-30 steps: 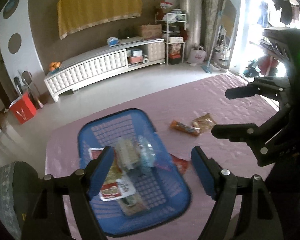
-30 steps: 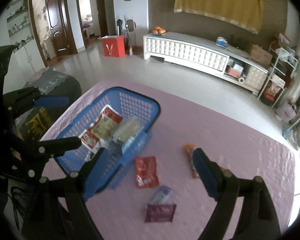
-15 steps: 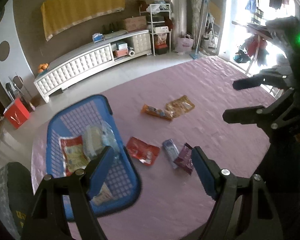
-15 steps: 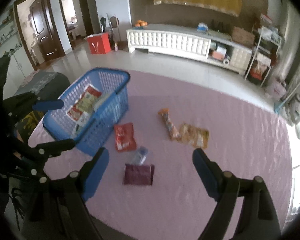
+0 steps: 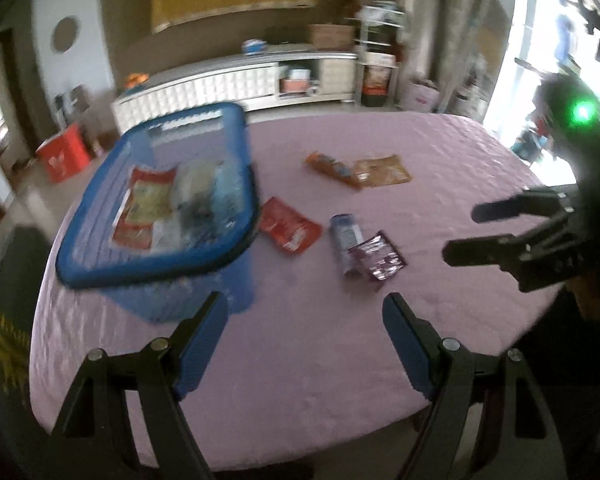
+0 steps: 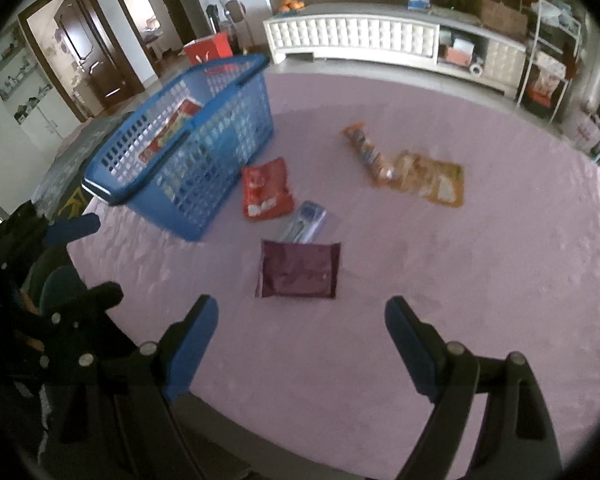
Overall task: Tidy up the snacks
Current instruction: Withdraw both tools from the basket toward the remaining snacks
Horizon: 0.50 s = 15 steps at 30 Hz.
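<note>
Right wrist view is showing me the whole layout now that both cameras have pulled back from over the blue basket [image 6: 188, 160]. I am taking the basket as my landmark: it is sitting at the left of the pink surface [image 6: 460, 280] with several snacks already inside. Just right of it a red packet [image 6: 266, 190] is lying, then a clear pack [image 6: 305, 222] and a purple pouch [image 6: 298, 270] touching each other, and farther right an orange stick pack [image 6: 366, 152] against a tan pouch [image 6: 428, 182]. I am holding the left tool [image 5: 304, 340] and right tool [image 6: 300, 340] spread wide and empty, so I judge five snacks are still waiting.
</note>
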Motion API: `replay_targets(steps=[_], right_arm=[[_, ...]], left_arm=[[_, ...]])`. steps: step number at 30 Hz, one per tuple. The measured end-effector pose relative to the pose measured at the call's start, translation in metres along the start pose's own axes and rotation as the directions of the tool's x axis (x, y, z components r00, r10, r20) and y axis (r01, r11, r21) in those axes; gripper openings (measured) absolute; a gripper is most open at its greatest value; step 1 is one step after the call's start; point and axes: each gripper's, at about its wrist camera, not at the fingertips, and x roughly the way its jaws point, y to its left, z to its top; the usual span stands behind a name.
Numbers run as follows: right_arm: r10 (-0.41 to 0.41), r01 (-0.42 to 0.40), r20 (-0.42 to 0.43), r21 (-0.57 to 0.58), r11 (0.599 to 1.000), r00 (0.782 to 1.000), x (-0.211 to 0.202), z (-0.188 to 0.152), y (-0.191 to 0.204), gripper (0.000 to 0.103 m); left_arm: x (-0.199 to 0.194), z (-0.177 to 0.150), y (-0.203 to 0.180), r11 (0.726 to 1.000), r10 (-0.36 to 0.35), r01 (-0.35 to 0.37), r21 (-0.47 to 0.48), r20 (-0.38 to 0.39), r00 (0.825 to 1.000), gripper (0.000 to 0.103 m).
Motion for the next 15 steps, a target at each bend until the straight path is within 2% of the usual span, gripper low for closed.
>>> replay_targets(steps=[4, 9, 13, 15], right_arm=[[0.02, -0.019, -0.046, 0.005, 1.0, 0.999, 0.024, -0.002, 0.0, 0.088], [0.049, -0.051, -0.087, -0.024, 0.998, 0.995, 0.05, -0.006, 0.002, 0.088], [0.081, -0.08, -0.135, 0.014, 0.997, 0.987, 0.07, -0.003, -0.008, 0.088], [0.111, -0.107, -0.152, 0.034, 0.994, 0.982, 0.078, -0.001, -0.013, 0.088]], left_arm=[[0.009, -0.015, 0.009, 0.998, 0.02, -0.02, -0.066, -0.009, 1.0, 0.078], [0.017, -0.032, 0.002, 0.997, 0.056, -0.057, -0.052, -0.022, 0.998, 0.078], [0.027, -0.034, 0.004, 0.992, 0.057, -0.061, -0.109, -0.041, 0.998, 0.078], [0.033, -0.034, 0.001, 0.993, 0.062, -0.067, -0.096, -0.05, 0.997, 0.078]])
